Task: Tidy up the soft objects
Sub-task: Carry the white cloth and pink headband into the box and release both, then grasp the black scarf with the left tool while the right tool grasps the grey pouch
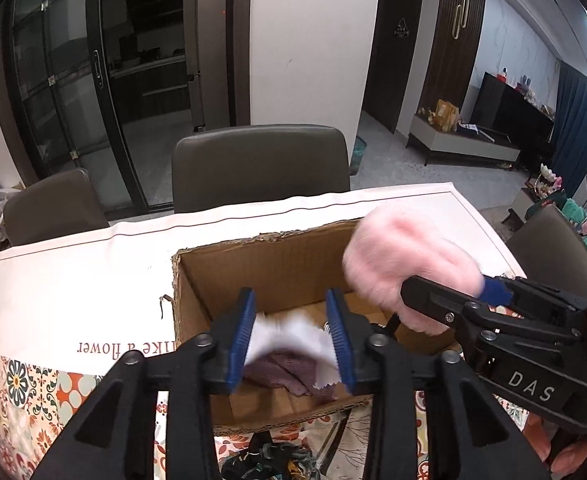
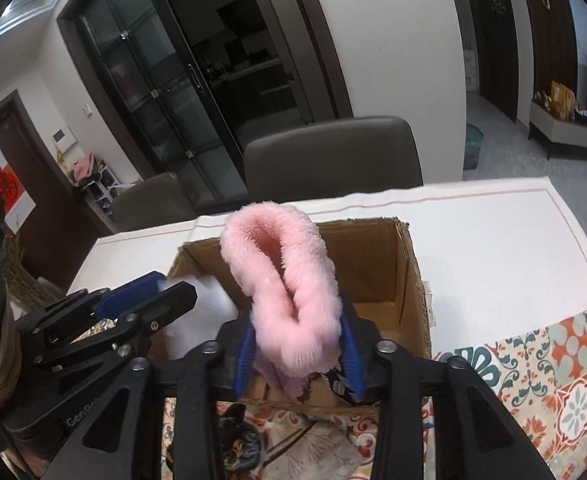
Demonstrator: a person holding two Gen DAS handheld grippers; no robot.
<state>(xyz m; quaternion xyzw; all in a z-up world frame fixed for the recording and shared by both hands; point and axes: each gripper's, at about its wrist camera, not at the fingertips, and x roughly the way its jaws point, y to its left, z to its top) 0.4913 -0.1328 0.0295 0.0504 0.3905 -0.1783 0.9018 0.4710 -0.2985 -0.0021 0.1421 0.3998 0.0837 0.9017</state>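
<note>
Pink fluffy band (image 2: 289,292) clamped in right gripper (image 2: 297,350), blurred white cloth (image 1: 289,334) between left gripper (image 1: 291,338) fingers, grip unclear, over cardboard box (image 1: 277,264).

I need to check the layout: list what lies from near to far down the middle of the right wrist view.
Patterned cloth → right gripper shut on the pink fluffy item → cardboard box → white tablecloth → grey chair → glass doors.
</note>
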